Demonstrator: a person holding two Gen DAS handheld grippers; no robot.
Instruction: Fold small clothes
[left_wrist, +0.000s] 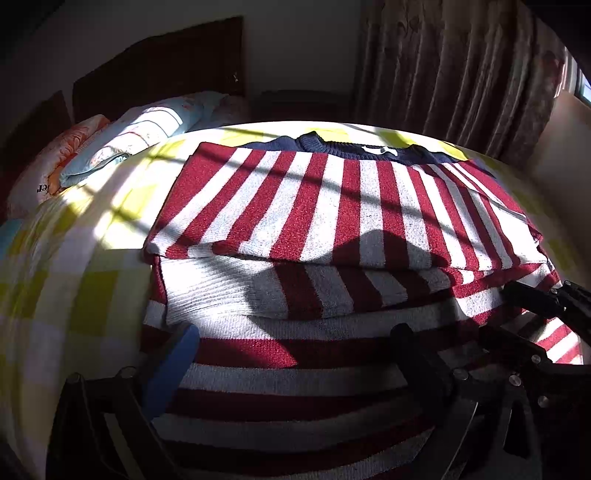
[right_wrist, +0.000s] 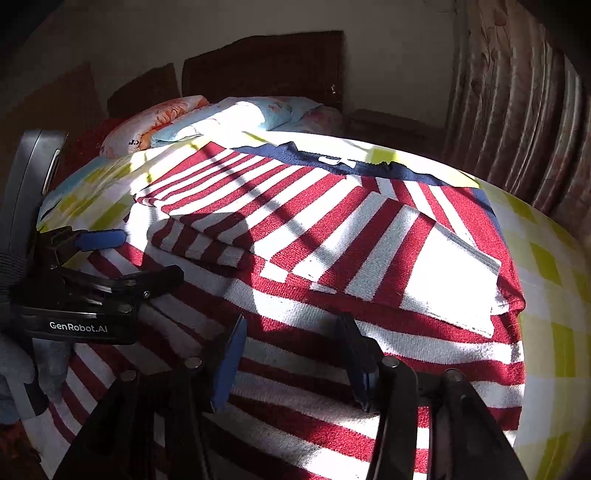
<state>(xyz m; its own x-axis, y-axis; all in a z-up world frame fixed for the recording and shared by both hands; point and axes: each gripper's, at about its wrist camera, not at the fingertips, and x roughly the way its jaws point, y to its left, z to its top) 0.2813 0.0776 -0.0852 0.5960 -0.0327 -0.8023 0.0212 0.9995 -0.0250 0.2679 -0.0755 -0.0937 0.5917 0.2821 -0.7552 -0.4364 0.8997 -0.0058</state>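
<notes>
We see the left gripper (left_wrist: 295, 354) and the right gripper (right_wrist: 295, 354), both with jaws apart and gripping nothing, poised over a red-and-white striped sweater (left_wrist: 332, 206) lying part-folded on a sunlit checked bedspread (left_wrist: 74, 258).

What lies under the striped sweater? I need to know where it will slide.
The striped sweater lies on a yellow-checked bedsheet, visible around it; whatever is beneath the sheet is covered.
</notes>
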